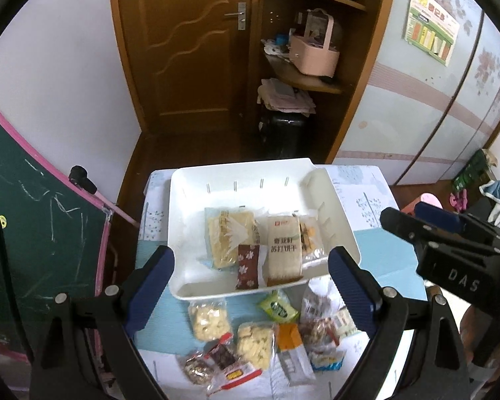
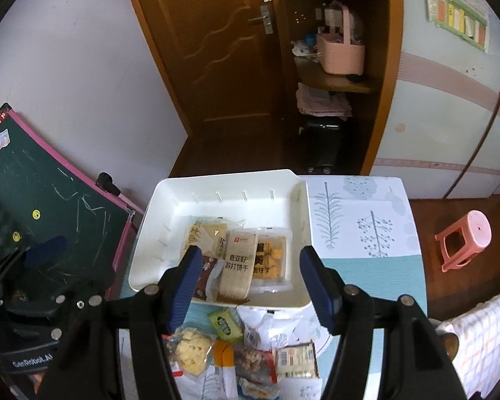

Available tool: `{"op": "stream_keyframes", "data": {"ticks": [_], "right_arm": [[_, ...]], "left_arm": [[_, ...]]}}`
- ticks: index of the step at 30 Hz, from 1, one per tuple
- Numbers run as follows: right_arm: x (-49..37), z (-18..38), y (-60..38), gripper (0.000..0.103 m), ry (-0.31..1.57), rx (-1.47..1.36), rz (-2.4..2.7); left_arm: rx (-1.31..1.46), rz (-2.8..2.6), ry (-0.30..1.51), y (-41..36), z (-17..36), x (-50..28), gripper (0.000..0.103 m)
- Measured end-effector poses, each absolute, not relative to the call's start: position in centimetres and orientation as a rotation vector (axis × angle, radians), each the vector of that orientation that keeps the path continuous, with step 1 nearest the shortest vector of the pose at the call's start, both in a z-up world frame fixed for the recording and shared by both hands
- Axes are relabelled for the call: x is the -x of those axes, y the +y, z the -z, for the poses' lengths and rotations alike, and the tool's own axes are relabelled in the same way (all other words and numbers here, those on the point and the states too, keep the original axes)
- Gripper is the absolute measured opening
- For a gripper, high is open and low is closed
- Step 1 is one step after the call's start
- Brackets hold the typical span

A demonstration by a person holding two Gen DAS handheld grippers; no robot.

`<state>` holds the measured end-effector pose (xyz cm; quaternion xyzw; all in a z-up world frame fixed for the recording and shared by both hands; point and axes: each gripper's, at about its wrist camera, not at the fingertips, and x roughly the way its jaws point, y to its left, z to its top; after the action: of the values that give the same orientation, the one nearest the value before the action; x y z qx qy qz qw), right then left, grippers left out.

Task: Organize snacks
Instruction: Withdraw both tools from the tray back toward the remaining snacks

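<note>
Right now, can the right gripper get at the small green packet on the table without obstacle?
Probably yes. The right gripper is open and empty, and the green packet lies uncovered just before the white tray, with nothing lying over it.

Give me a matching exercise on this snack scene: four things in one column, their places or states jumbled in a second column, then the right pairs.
Things:
1. soda cracker pack
2. green snack packet
3. pink stool
4. left gripper

Places or states:
A. on the wooden floor, right of the table
B. lying inside the white bin
C. open, holding nothing
D. on the tablecloth, just outside the bin's near rim

Pairs: 1-B, 2-D, 3-A, 4-C
</note>
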<state>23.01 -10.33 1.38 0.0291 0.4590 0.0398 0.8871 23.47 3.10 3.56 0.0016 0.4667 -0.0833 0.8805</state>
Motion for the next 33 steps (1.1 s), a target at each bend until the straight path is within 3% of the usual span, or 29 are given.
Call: {"op": "stream_keyframes", "data": {"ticks": [16,33], "right_arm": [[-15.1,-1.8,-5.9,0.061,0.951,-0.04,-0.065],[-7.4,5.8,-4.8,0.061,1.091,-0.036,-0.046]], "left_arm": [[-0.05,0.252,0.926,7.3,-3.8,-16.0,0.093],[-0.076,0.301,0.999,11.2,3.4,-9.4,0.093]]}}
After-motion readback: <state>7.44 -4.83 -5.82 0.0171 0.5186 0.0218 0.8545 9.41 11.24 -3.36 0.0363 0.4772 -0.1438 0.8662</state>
